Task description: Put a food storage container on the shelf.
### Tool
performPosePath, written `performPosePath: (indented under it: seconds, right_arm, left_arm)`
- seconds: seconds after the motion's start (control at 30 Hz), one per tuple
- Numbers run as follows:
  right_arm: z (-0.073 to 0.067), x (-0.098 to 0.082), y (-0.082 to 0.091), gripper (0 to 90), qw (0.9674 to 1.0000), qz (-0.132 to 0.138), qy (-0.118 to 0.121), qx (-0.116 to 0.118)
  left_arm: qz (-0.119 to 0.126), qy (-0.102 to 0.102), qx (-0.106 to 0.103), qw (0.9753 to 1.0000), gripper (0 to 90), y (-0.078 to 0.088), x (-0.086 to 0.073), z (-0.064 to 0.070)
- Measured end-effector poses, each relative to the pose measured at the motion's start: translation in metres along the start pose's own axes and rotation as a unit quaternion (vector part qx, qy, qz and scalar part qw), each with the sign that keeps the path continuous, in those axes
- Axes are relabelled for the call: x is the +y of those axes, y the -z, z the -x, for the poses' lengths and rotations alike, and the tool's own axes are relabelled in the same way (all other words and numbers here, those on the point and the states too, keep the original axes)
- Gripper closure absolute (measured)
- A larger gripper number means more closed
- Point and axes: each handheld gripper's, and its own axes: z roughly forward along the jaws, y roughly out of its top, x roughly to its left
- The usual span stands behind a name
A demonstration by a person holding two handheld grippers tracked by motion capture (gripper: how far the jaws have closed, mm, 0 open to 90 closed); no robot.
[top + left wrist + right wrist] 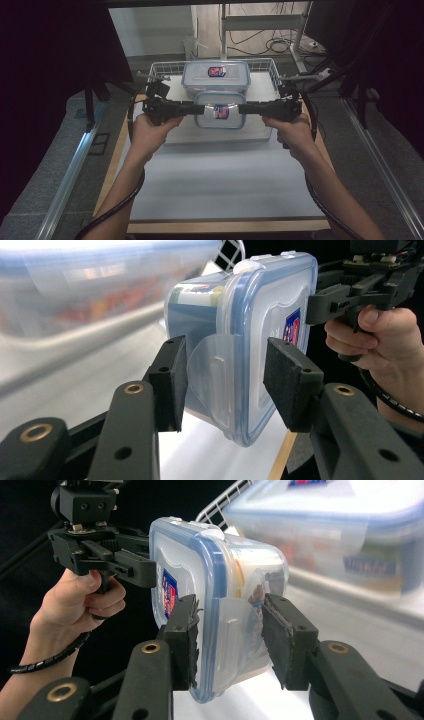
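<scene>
A small clear container (220,113) with a blue-rimmed lid and a red-and-blue label hangs in the air in front of the wire basket (261,63), lid up. My left gripper (196,108) clamps its left end and my right gripper (243,108) its right end. In the left gripper view the container (250,325) stands on edge between the jaws of my left gripper (225,385), one pad on the lid and one on the base. The right gripper view shows the same hold: my right gripper (227,640) squeezes the container (200,575) across lid and base.
A larger lidded container (216,76) of the same kind sits in the wire basket at the back of the table. A white mat (215,175) covers the table's near half. Dark curtains and metal rails flank both sides.
</scene>
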Motion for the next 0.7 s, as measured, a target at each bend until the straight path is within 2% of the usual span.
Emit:
performPosePath:
  seconds: [0.13, 0.23, 0.27, 0.3, 0.33, 0.37, 0.7]
  right_arm:
    - [-0.001, 0.018, 0.000, 58.0, 1.0000, 0.007, 0.001, 0.000]
    - [-0.001, 0.030, -0.001, 58.0, 0.9999, 0.012, 0.000, 0.001]
    - [-0.001, 0.030, -0.001, 58.0, 0.9999, 0.012, 0.000, 0.001]
    - [0.000, 0.039, -0.002, 58.0, 0.9999, 0.015, -0.003, 0.001]
    - [0.000, 0.039, -0.002, 58.0, 0.9999, 0.015, -0.003, 0.001]
    - [0.001, 0.046, -0.004, 57.9, 0.9998, 0.017, -0.006, 0.002]
    - [0.014, 0.073, -0.014, 57.1, 0.9993, 0.023, -0.028, -0.013]
  left_arm:
    - [0.008, 0.003, 0.004, 1.0000, 52.9, 0.005, 0.019, -0.001]
    - [0.012, 0.006, 0.006, 0.9999, 52.7, 0.008, 0.026, -0.002]
    - [0.014, 0.006, 0.007, 0.9999, 52.7, 0.009, 0.032, -0.003]
    - [0.019, 0.008, 0.009, 0.9997, 52.7, 0.010, 0.038, -0.004]
    - [0.019, 0.008, 0.009, 0.9997, 52.7, 0.010, 0.038, -0.004]
    - [0.023, 0.014, 0.011, 0.9996, 52.6, 0.011, 0.046, -0.007]
    - [0.030, 0.040, 0.025, 0.9984, 51.5, 0.005, 0.069, -0.024]
